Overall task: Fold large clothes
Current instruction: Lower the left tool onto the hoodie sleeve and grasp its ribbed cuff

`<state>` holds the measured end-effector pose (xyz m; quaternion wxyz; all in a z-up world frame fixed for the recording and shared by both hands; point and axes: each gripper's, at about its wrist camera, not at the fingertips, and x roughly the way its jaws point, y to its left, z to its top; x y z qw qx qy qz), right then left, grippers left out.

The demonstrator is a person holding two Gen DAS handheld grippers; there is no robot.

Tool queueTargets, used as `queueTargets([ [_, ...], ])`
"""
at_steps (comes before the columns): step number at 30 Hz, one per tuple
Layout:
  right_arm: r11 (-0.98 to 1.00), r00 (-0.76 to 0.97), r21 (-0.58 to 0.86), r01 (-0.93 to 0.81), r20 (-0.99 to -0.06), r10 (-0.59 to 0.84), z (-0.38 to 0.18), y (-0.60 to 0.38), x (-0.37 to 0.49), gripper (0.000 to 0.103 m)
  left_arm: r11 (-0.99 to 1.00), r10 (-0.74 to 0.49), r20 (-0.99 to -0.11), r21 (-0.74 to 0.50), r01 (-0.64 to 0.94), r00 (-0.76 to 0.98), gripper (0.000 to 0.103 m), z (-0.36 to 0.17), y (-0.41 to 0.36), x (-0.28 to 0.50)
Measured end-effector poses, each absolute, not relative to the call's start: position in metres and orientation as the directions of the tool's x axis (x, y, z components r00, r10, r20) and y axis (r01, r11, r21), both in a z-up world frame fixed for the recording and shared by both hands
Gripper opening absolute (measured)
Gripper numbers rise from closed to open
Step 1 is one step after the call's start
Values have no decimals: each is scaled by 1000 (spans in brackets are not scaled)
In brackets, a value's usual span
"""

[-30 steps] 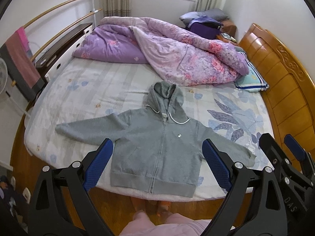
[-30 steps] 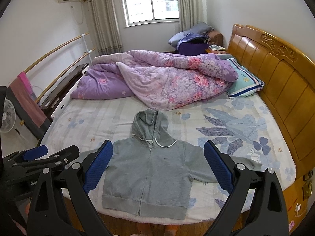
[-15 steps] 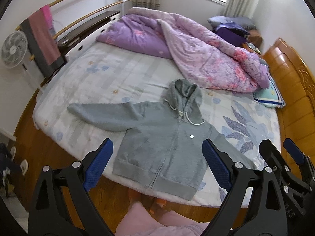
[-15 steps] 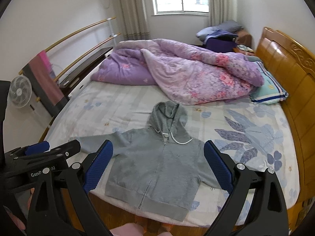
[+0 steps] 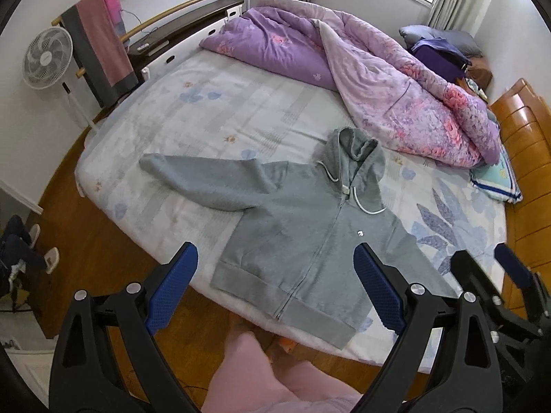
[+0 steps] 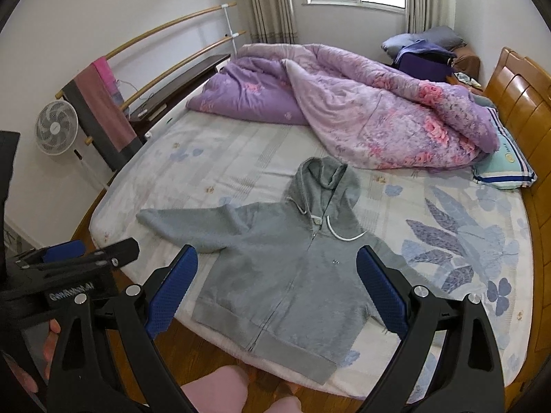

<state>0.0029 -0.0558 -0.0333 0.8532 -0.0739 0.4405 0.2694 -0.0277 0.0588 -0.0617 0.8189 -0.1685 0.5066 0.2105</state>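
A grey zip-up hoodie point(image 5: 303, 230) lies flat and face up on the bed, sleeves spread, hood pointing away, hem at the near edge. It also shows in the right wrist view point(image 6: 292, 272). My left gripper point(image 5: 275, 289) is open and empty, held above the floor just before the hem. My right gripper point(image 6: 277, 292) is open and empty, above the hoodie's lower part. The right gripper also shows in the left wrist view point(image 5: 496, 275), and the left gripper in the right wrist view point(image 6: 75, 254).
A bunched purple floral quilt point(image 5: 372, 69) covers the bed's far side. A pillow point(image 5: 496, 179) lies by the wooden headboard point(image 5: 527, 144) on the right. A fan point(image 5: 44, 58) and a towel rack point(image 5: 100, 44) stand left. Wooden floor point(image 5: 103, 247) lies below.
Both grippers have swung to the left and tilted, so the hoodie now lies slanted and further right in view. Both stay open. The hoodie has not moved.
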Motion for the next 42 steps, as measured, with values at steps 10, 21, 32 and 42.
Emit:
queueTargets([
  [10,875,430,72,-478,-849,305,-73,10,26,86,849,116,-915,-110,-516,386,92,-95,142,-6],
  [21,909,299,131,-395,-917,263,-134,121,67,86,854,83,-925,-125,-505,370,92,-169,300,37],
  [32,886,177,175,-430,-946,273,-220,216,103,75,767,94,-921,-175,-617,379,92,-264,410,45],
  [42,899,87,160,-407,-973,213,-318,255,144,38,617,-37,-976,-192,-763,215,92,-376,487,43],
])
